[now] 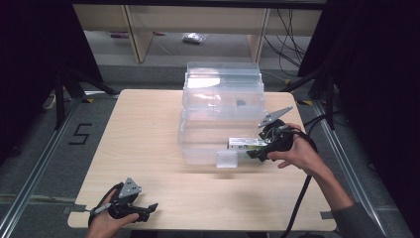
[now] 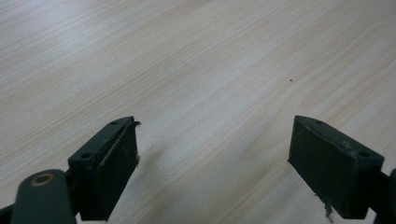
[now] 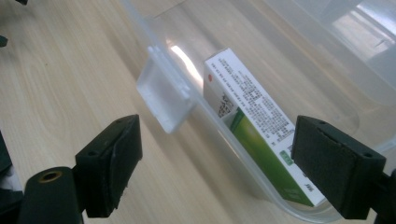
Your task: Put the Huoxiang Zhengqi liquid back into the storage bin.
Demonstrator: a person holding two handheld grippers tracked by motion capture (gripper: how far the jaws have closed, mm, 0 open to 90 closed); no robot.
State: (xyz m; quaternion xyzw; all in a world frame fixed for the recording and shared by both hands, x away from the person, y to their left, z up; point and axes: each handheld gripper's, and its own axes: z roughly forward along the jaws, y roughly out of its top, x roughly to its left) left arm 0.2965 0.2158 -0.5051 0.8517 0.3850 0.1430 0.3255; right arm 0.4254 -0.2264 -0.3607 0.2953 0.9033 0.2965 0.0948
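My right gripper (image 3: 215, 163) has its jaws wide apart by the clear plastic box (image 1: 198, 144). A white and green carton (image 3: 254, 123) lies inside; its tiny print is too blurry to read, I think. My left gripper (image 2: 212, 161), jaws apart, hovers over the pale wooden table (image 1: 148, 129). A black "5" (image 1: 79, 134) marks the floor.

Left hand (image 1: 106, 220) sat way down at the near left corner, holding the left gripper (image 1: 148, 209) low with its jaws pointing right and spread wide, nothing between them. Right arm reached in from the lower right, grey sleeve at the elbow, right hand (image 1: 297, 151) wrapped around the right gripper (image 1: 253, 154), jaws aimed left and also wide apart.
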